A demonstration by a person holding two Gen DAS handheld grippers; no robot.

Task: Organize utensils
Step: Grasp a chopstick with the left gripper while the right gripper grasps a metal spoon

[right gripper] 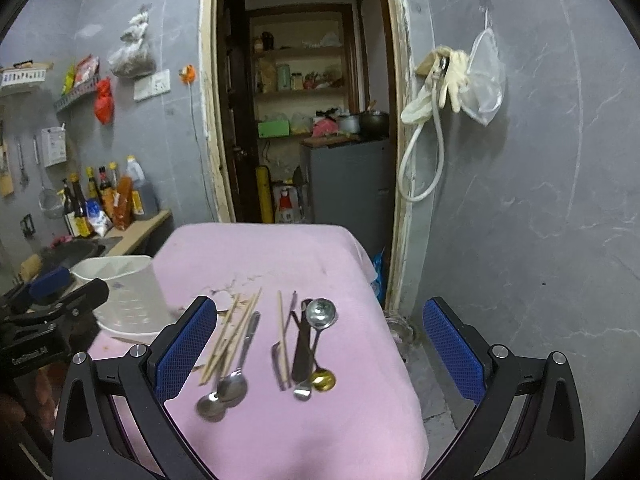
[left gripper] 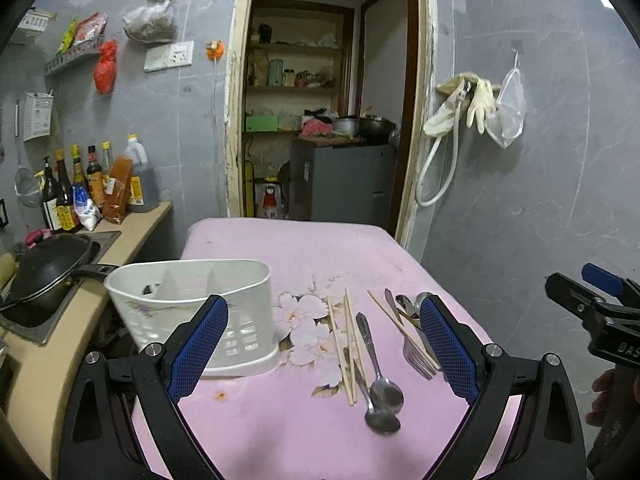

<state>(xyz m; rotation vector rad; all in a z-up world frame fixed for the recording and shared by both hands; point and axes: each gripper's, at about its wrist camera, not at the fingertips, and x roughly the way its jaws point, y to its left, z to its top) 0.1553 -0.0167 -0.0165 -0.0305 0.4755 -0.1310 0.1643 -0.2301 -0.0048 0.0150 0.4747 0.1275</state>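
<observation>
A white plastic utensil caddy with dividers stands at the left of the pink-clothed table; it also shows in the right wrist view. Loose on the cloth lie wooden chopsticks, two steel spoons, a fork and more cutlery. In the right wrist view I see the chopsticks, spoons, a ladle-like spoon and a gold spoon. My left gripper is open above the table. My right gripper is open above the utensils.
A counter at left holds sauce bottles and a black wok in a sink. An open doorway lies beyond the table. Gloves and a hose hang on the right wall.
</observation>
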